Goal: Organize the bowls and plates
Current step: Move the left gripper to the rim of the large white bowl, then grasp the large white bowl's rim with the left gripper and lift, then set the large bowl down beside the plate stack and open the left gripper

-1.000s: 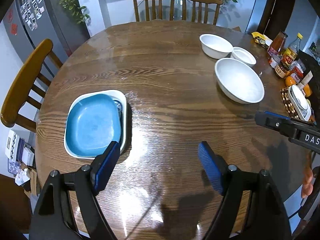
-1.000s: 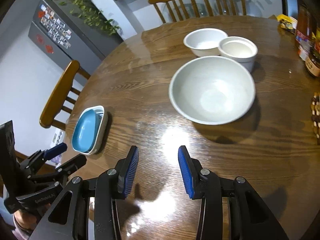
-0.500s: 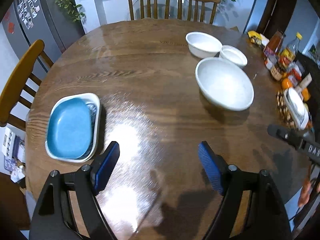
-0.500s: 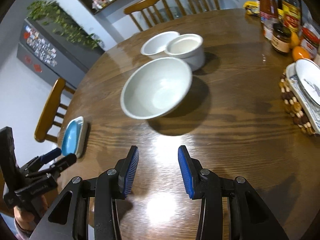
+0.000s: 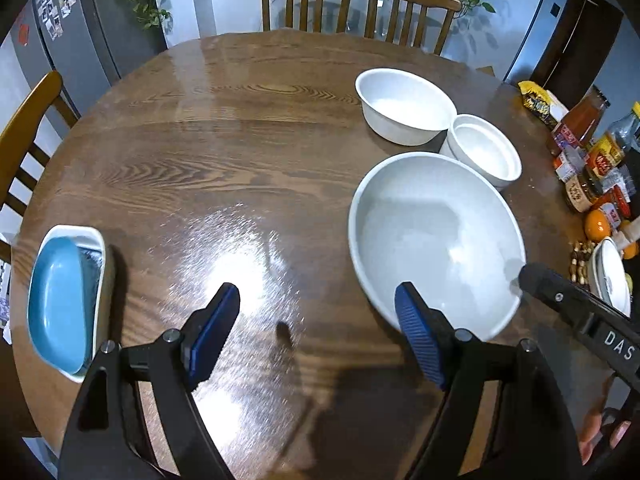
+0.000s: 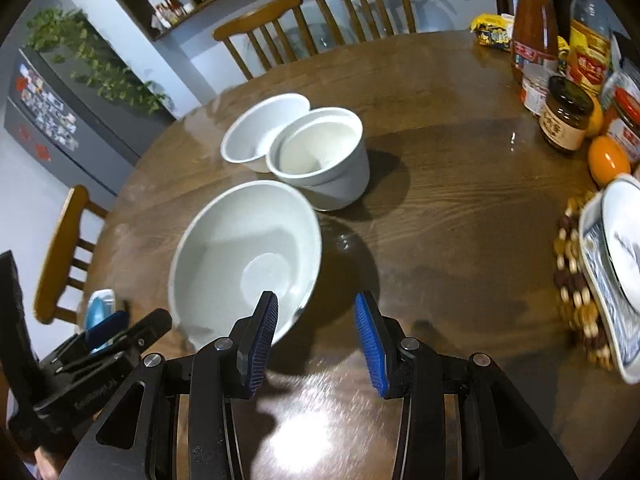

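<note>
At about three o'clock on the round wooden bench (image 5: 240, 152), seen from the left wrist, sits the large white bowl (image 5: 436, 240), with a medium white bowl (image 5: 404, 104) and a small deep white bowl (image 5: 484, 152) just beyond it toward one o'clock, those two apparently touching each other. At nine o'clock a blue plate (image 5: 60, 296) lies nested in a white rectangular dish (image 5: 98, 240). All of it looks like glazed ceramic: stiff, fairly heavy, slick and breakable, so the rim is probably the surest place to pinch, one pad inside and one outside the wall. The left claw (image 5: 316, 336) is spread wide, its jaws closing slightly with only bare wood between them; its right pad overlaps the big bowl's near rim in view, though contact cannot be told. The right claw (image 6: 316, 344) stands partly spread and empty, its left pad near the same bowl's (image 6: 244, 256) rim. The polished top throws glare and would let a bowl slide. Jars, bottles and oranges (image 6: 608, 160) crowd the three o'clock edge beside a patterned dish (image 6: 616, 272) on a beaded trivet; wooden chairs (image 5: 308, 0), a fridge and trailing plants ring the room.
</note>
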Tool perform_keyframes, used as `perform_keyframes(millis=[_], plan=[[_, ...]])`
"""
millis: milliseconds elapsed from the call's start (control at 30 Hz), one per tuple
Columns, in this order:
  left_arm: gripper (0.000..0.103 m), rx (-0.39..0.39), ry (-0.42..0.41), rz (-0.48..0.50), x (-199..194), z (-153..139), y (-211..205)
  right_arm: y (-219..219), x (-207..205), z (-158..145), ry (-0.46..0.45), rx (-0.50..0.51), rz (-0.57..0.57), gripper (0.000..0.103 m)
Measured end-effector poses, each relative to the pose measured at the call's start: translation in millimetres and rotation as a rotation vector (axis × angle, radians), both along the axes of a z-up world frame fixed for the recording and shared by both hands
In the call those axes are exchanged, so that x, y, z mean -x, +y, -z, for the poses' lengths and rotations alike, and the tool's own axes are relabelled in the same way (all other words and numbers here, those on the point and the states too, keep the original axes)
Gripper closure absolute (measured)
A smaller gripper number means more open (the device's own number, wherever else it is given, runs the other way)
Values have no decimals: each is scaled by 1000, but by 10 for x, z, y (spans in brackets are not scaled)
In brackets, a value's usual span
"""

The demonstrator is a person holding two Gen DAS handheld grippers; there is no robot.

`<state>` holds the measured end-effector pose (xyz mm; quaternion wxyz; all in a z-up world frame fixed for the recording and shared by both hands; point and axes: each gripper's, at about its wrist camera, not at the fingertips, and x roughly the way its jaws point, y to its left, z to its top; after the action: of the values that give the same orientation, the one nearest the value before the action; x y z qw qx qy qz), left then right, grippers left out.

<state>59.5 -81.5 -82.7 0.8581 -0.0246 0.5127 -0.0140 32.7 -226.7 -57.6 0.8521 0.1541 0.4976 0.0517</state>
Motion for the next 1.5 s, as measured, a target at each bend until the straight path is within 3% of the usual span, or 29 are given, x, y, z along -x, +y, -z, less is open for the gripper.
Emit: perform_keyframes(millis=[33,100,167,267,367,467,700,933,1233,1500], plan=[[27,-2,3,5,-26,16,-21,9,-53,33,8,5,-7,62],[54,2,16,26,-75,58,-67,24,-113,85,22,17,-17,62],[67,12,32,42,-112,102,-95,59,-152,127,35,17,-30,62],[75,16,41,64,-132,140,-118,105,-173,166,37,18,-55,62],[89,20,55,93,-138,168,-143,124,-214,202,52,4,-74,79],[90,13,55,116,-127,175,-168,156,-232,219,55,12,-83,89],[90,0,37,92,-65,81,19,298,-192,132,50,-1,-113,90],[89,-16,12,-11,117,-65,599,832,-171,-1,31,-8,-229,90],[89,-35,66,-139,276,57,1233,1527,-188,158,81,-12,-357,89],[86,-53,100,-150,248,191,1346,1652,-222,270,128,-2,-360,89]])
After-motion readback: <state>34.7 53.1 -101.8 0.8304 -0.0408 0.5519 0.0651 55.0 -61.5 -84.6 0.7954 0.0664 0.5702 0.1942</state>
